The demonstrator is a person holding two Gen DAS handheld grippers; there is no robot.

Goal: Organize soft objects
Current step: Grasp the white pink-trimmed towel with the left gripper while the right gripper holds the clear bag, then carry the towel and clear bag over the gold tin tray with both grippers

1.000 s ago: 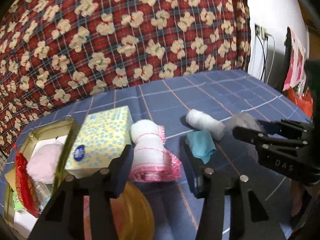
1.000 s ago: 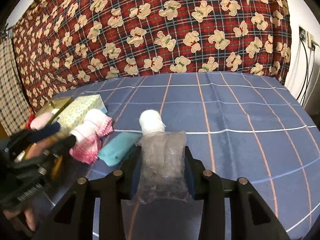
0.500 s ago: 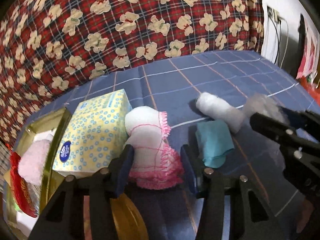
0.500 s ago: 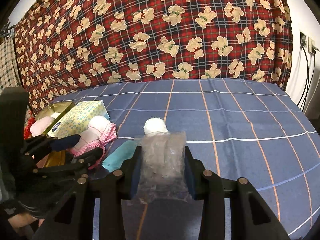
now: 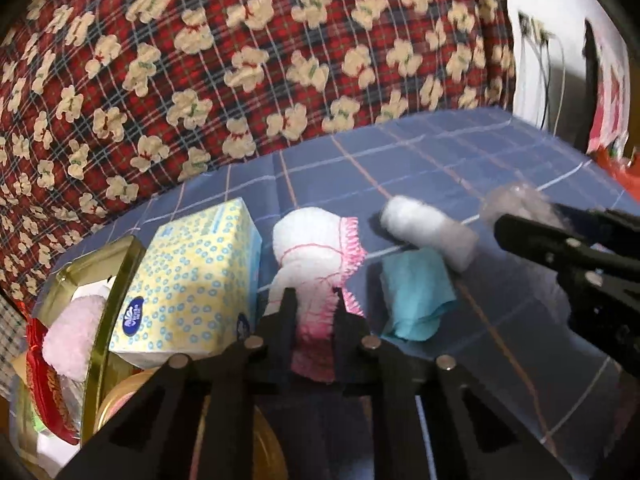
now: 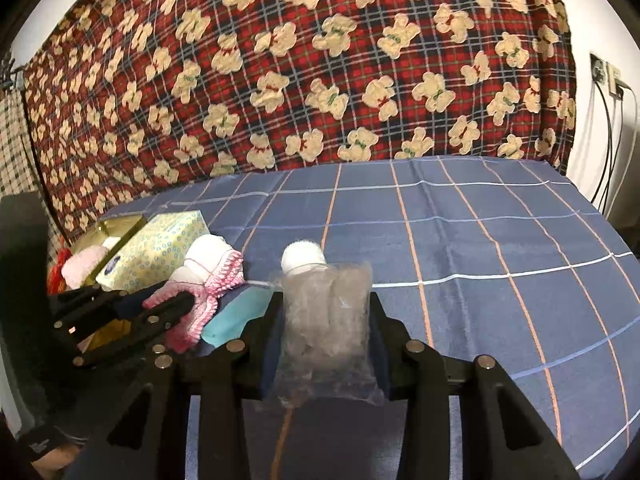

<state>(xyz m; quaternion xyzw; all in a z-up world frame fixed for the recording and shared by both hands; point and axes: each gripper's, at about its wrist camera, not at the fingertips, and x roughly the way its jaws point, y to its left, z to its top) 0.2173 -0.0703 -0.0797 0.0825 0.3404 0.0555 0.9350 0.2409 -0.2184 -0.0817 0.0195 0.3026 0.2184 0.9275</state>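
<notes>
Pinching the pink cloth (image 5: 316,276), the left tongs (image 5: 314,312) hold it; the right tongs (image 6: 325,312) clamp a clear bag (image 6: 326,320).

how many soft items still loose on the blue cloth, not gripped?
2: a white fluffy roll lying mid-cloth, and a teal folded cloth just in front of it. Others could sit behind the tissue box.

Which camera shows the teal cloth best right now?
The left wrist view: the teal cloth lies fully exposed beside the pink-trimmed towel. The right wrist view shows only a sliver, hidden behind the right gripper.
</notes>
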